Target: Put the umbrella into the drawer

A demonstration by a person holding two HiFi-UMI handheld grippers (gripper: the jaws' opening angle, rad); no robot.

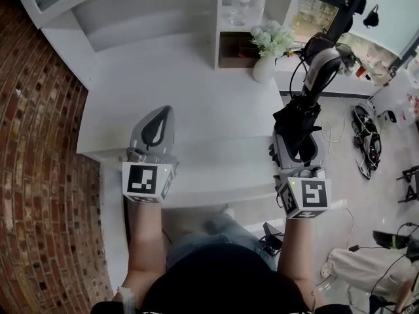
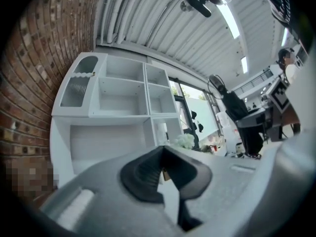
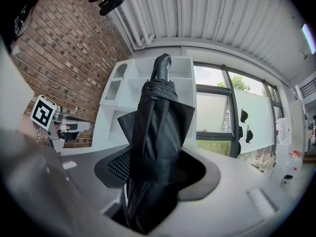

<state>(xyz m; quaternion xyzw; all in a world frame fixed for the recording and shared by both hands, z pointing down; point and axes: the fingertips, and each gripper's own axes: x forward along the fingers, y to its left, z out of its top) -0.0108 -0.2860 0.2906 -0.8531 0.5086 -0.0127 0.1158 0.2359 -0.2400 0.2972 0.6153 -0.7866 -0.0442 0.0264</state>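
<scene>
A folded black umbrella [image 1: 300, 118] stands upright at the right end of the white desk [image 1: 183, 90], its curved handle [image 1: 322, 65] pointing away from me. My right gripper [image 1: 298, 146] is shut on the umbrella's [image 3: 155, 122] strapped middle, and the fabric fills the gap between the pads of this right gripper [image 3: 153, 167]. My left gripper [image 1: 157, 122] hovers over the desk's front left part. The tips of the left gripper [image 2: 162, 154] meet with nothing between them. Below the desk top is the white drawer front [image 1: 216, 172]; I cannot tell whether it is pulled out.
A white vase of pale flowers [image 1: 265, 57] stands at the desk's back right, beside a white shelf unit [image 1: 226, 25] holding a jar [image 1: 241, 5]. A brick wall [image 1: 33, 149] runs along the left. Cables and gear [image 1: 368, 142] lie on the floor at right.
</scene>
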